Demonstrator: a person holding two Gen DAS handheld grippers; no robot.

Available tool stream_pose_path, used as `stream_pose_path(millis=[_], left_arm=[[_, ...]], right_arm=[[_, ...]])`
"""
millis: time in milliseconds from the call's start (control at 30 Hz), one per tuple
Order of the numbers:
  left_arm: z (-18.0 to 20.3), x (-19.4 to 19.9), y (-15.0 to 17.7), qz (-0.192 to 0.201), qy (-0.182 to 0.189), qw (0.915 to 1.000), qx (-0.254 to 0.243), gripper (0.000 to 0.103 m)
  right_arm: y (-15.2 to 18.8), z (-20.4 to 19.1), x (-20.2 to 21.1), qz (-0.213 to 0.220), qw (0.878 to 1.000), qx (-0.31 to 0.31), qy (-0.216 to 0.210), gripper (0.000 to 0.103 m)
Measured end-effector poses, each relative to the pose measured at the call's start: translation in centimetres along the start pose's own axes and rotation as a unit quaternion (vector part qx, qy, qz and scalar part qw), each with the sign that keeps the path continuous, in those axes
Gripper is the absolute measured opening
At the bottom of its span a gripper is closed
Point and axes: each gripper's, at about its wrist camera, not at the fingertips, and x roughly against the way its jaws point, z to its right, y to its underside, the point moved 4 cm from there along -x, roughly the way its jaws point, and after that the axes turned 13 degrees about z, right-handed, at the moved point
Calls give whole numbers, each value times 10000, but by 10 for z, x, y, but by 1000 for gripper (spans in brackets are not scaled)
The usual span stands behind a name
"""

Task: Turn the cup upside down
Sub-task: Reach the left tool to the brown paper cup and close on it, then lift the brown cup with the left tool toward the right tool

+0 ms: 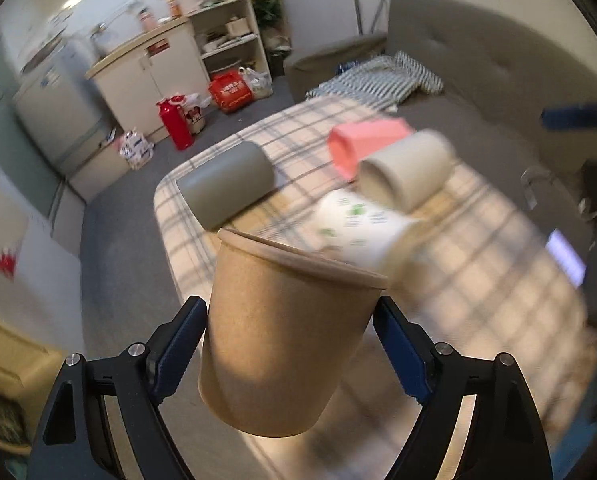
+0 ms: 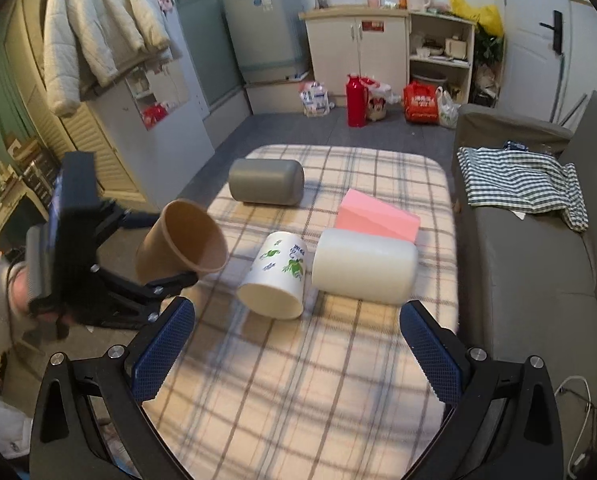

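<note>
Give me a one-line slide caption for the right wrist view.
Left gripper holds a brown paper cup tilted above the plaid table; right gripper open and empty.

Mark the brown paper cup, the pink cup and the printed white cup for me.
brown paper cup [image 1: 286, 336], left wrist view, side wall
pink cup [image 2: 378, 216], right wrist view, flat side
printed white cup [image 2: 276, 270], right wrist view, printed side
</note>
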Motion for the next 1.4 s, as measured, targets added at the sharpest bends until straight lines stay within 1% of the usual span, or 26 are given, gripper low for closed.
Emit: stream_pose_path(millis=[100, 167, 233, 300, 400, 467, 500, 600, 700, 800, 900, 1000, 1067, 1100, 1167, 1267, 1400], left_arm=[[20, 40, 1, 29, 107, 9982, 595, 86], [34, 59, 4, 4, 142, 9956, 922, 86], [52, 76, 13, -76, 203, 9912, 1309, 86], [66, 83, 20, -169, 93, 9888, 1481, 86], [81, 78, 26, -314, -68, 9837, 1768, 86], [87, 68, 27, -408, -18, 9780, 2047, 86], [90, 66, 27, -376, -27, 9772, 2091, 86], [97, 54, 25, -285, -260, 9791, 1995, 86], [100, 43, 25, -182, -400, 9778, 2047, 86], [97, 28, 30, -194, -557, 9746, 2161, 86], [96, 11, 38, -287, -517, 9707, 2327, 86], [94, -1, 44, -402, -442, 9703, 2346, 87], [92, -8, 46, -411, -389, 9706, 2338, 87], [92, -9, 46, -372, -367, 9706, 2349, 89], [89, -10, 45, -278, -283, 9695, 2420, 90], [84, -10, 46, -290, -122, 9680, 2488, 93], [77, 0, 51, -177, -229, 9718, 2340, 93]], right_arm=[[11, -6, 29, 139, 9999, -26, -26, 103], [21, -10, 45, 188, 9998, 6, -29, 103], [31, -12, 58, 236, 9997, 17, 4, 103], [41, -10, 68, 278, 9996, -50, 32, 103], [56, -3, 79, 283, 9993, -204, 128, 103], [64, 1, 83, 284, 9990, -287, 210, 103], [67, 3, 86, 291, 9988, -322, 243, 103], [75, 8, 87, 270, 9985, -344, 319, 103], [81, 15, 84, 247, 9980, -344, 479, 103], [87, 23, 74, 178, 9968, -445, 635, 103], [95, 30, 62, 33, 9959, -504, 755, 103], [100, 34, 50, -142, 9954, -517, 800, 103], [102, 35, 45, -199, 9951, -496, 837, 103], [101, 35, 42, -228, 9948, -495, 855, 103], [101, 36, 38, -278, 9944, -489, 890, 103], [100, 36, 34, -335, 9937, -452, 968, 103], [96, 29, 33, -345, 9930, -363, 1074, 103]])
